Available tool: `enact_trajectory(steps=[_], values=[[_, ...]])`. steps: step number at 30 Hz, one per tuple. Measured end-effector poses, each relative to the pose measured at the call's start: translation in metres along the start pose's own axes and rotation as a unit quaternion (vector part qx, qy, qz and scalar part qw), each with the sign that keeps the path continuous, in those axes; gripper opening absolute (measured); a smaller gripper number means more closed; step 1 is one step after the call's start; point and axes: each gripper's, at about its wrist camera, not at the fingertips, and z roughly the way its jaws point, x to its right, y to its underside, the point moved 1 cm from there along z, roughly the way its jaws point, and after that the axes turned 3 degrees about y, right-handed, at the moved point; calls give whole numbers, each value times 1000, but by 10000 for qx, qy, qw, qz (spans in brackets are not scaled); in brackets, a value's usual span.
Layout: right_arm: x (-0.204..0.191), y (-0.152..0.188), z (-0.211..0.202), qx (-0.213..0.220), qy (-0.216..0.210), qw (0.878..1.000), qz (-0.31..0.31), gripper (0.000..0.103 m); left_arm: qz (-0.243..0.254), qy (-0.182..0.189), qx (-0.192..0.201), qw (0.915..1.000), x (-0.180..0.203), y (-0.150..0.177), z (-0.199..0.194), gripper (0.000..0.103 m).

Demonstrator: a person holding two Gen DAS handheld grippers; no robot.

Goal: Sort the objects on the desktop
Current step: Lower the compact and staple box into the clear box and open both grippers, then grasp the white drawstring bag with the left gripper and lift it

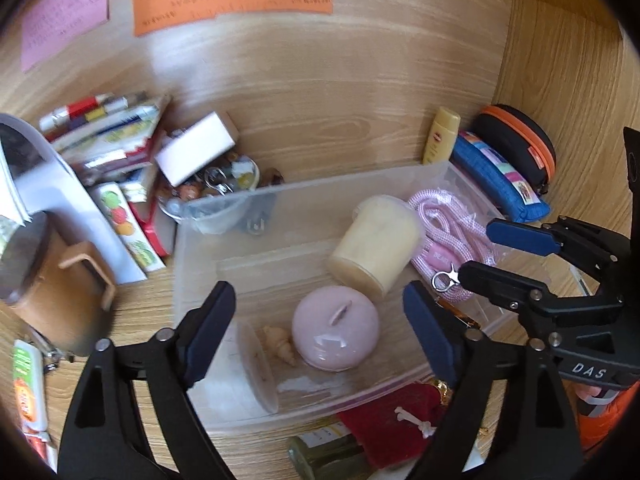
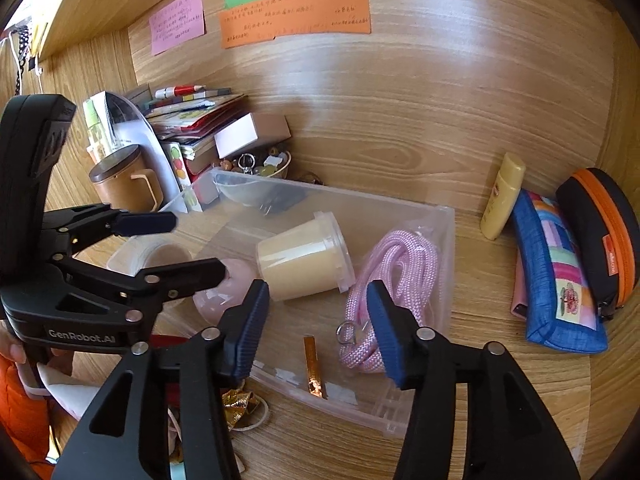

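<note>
On the wooden desk (image 2: 400, 128) sits a clear bin (image 2: 450, 240); left gripper (image 1: 320, 328) gapes above the pink lid (image 1: 335, 328), right gripper (image 2: 318, 320) half-spread over pink rope (image 2: 384, 264), both empty.

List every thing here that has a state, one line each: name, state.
Left claw: open, empty, over the bin.
Right claw: open, nothing pressed, above the rope.
Clear bin: uncovered, partly filled.
Cream cup: on its side in the bin.
Pink rope: coiled in the bin.
Pink lid: knob up, in the bin.
Brown mug: upright, lidded.
Orange-trimmed case: zipped.
</note>
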Motion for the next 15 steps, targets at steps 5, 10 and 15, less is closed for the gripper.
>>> enact_trajectory(steps=[5, 10, 15], values=[[1, -4, -17, 235, 101, 9997, -4, 71, 63, -274, 187, 9994, -3, -3, -19, 95], [-3, -8, -35, 411, 225, 9989, -82, 85, 96, -465, 382, 9981, -6, 0, -40, 97], [-7, -5, -50, 467, 279, 9985, -91, 87, 33, -585, 549, 9968, -5, 9, -61, 97]])
